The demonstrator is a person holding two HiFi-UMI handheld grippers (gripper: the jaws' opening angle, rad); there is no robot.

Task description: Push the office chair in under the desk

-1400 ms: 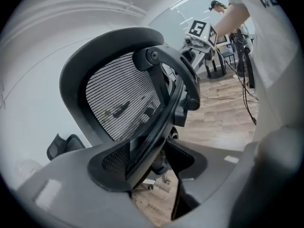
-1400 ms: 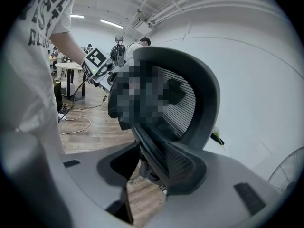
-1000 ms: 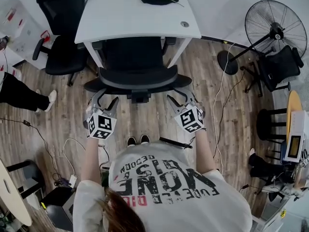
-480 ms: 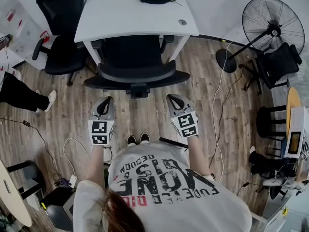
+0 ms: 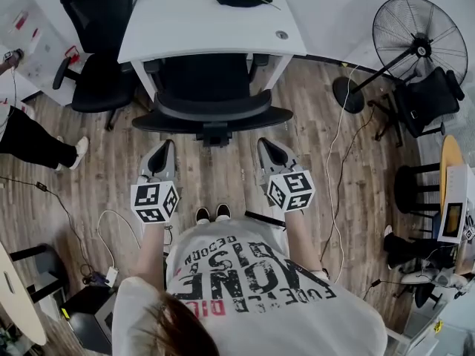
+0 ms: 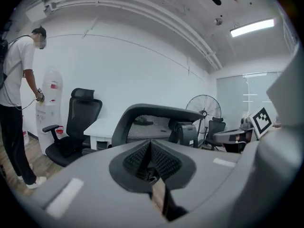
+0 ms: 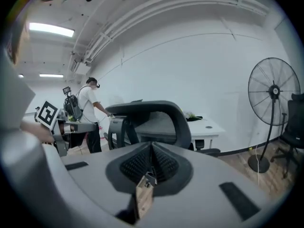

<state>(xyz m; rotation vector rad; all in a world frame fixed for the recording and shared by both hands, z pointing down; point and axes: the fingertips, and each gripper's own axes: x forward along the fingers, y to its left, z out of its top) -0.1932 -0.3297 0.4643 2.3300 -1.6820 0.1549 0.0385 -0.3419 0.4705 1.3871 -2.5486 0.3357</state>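
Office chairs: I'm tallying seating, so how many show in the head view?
3: the office chair at the desk; a second chair left of it; a third chair by the fan. Others may be hidden.

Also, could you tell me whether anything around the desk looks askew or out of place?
Nothing stands out: the office chair sits roughly square, its seat under the desk. Only a loose white cable trails across the floor.

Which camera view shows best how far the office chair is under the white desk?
The head view: from above, the office chair has its seat between the legs of the white desk, backrest outside. Both gripper views show only its backrest from behind, the desk beyond.
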